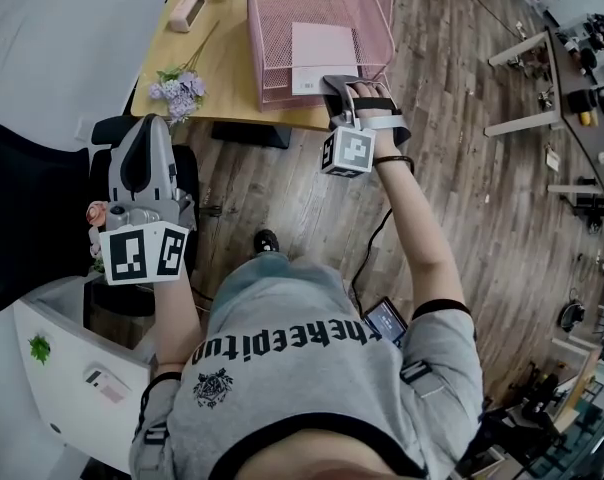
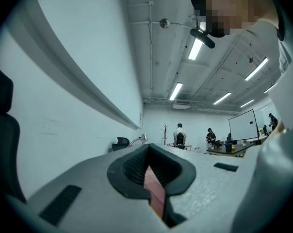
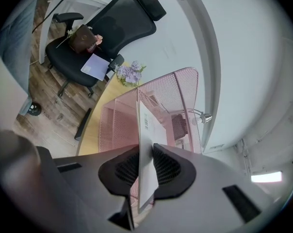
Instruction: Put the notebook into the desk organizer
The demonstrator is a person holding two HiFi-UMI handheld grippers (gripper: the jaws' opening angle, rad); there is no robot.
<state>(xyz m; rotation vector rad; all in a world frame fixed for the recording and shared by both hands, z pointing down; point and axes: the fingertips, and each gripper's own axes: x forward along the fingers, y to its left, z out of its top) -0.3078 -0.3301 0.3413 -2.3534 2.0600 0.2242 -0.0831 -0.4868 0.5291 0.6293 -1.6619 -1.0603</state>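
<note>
- Pink wire mesh forms the desk organizer (image 1: 274, 28), which stands on the wooden desk (image 1: 222, 68).
- The pale notebook (image 1: 324, 48) sits within the organizer's walls, with its barcode label (image 1: 304, 85) at the near edge.
- The right claw (image 1: 344, 88) is clamped on the notebook's near edge, a pad against each face. In the right gripper view the notebook runs edge-on between the pads.
- The left claw (image 1: 149, 126) hangs well apart to the left, above a black office chair (image 1: 32, 208), its jaws together.
- Lilac flowers (image 1: 179, 93) lie at the desk's near-left corner, near the organizer.
</note>
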